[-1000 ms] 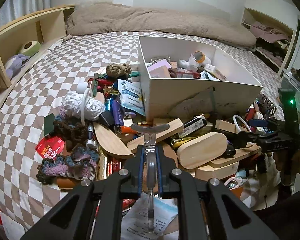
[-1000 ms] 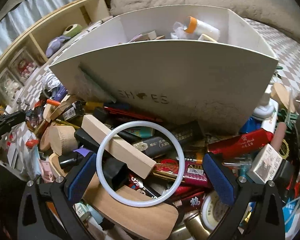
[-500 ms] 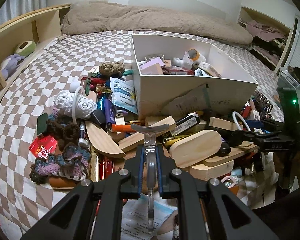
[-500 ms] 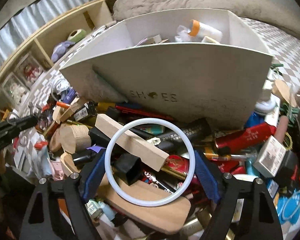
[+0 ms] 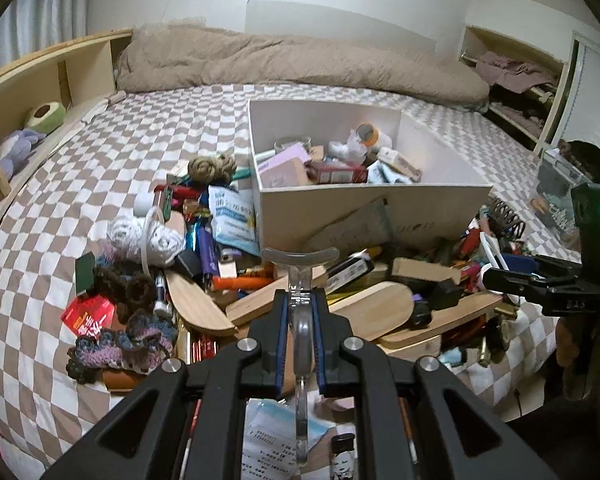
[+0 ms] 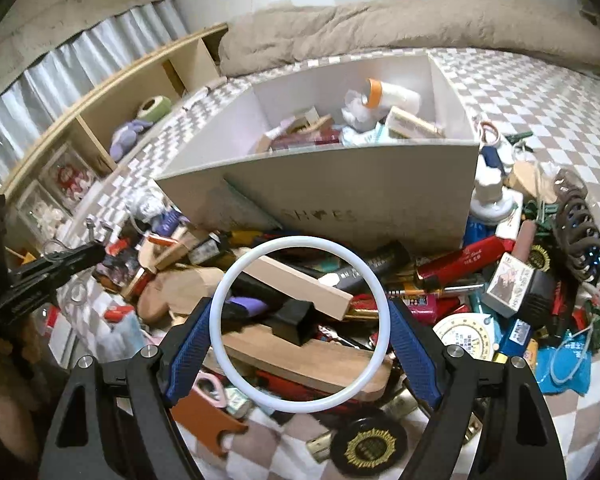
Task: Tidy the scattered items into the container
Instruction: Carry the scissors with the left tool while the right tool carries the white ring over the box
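The white box point(image 5: 372, 188) marked SHOES point(image 6: 380, 184) stands on the checkered bed, holding several small items. A heap of scattered things lies in front of it and on both sides. My right gripper point(image 6: 302, 320) is shut on a thin white ring point(image 6: 300, 241), both blue pads pressing its sides, and holds it above the heap just before the box's front wall. My left gripper point(image 5: 300, 308) is shut on a clear plastic T-shaped piece point(image 5: 300, 257) that sticks up between its fingers, near the front of the heap. In the left wrist view the right gripper point(image 5: 496, 276) shows at the right edge.
Under the grippers lie wooden blocks point(image 6: 308, 284), a flat wooden board point(image 5: 196, 308), white yarn point(image 5: 144, 236), crochet pieces point(image 5: 120, 344), red tubes point(image 6: 464, 260) and pens. A wooden shelf point(image 5: 48, 76) runs along the left. A beige duvet point(image 5: 300, 60) lies beyond the box.
The right gripper's jaws have closed on the white ring and lifted it off the heap, so the box's inside now shows. The left gripper has barely moved.
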Motion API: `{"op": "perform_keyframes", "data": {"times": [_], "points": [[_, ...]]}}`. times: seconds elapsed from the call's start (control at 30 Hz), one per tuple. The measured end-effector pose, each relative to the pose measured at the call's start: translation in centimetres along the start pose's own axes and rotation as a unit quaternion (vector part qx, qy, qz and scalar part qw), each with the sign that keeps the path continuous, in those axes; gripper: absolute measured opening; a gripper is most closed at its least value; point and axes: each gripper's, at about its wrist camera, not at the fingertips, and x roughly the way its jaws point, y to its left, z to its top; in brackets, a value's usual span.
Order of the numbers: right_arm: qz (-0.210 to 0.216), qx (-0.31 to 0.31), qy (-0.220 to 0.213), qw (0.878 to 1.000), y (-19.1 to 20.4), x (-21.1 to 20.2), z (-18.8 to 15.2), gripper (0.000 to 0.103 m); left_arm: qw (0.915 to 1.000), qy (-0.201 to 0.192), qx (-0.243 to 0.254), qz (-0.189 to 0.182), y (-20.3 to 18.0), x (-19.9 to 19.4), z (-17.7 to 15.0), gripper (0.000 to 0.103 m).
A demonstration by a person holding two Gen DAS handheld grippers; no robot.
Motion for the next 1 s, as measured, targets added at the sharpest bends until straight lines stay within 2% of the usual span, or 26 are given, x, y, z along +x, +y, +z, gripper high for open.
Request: {"op": "perform_keyframes", "data": {"times": [0.27,0.5,0.77,1.0], "points": [[0.011,0.007,-0.048,0.999,1.1,-3.9,1.8,0.084,0.9991,-0.034,0.009,-0.023,-0.8,-2.2,1.8,0.012],[0.014,0.012,-0.079,0.997,1.1,-6.0,3.9,0.084,0.9976,-0.061,0.023,-0.024,-1.5,-3.6,4.2,0.012],[-0.001,0.019,-0.1,0.995,0.3,-6.3,7.1,0.084,0.9954,-0.085,0.035,-0.027,-2.9,-3.2,7.5,0.012],[-0.013,0.032,-0.102,0.994,-1.0,-4.4,10.7,0.084,0.9937,-0.098,0.038,-0.037,-4.1,-1.6,10.3,0.012]]}}
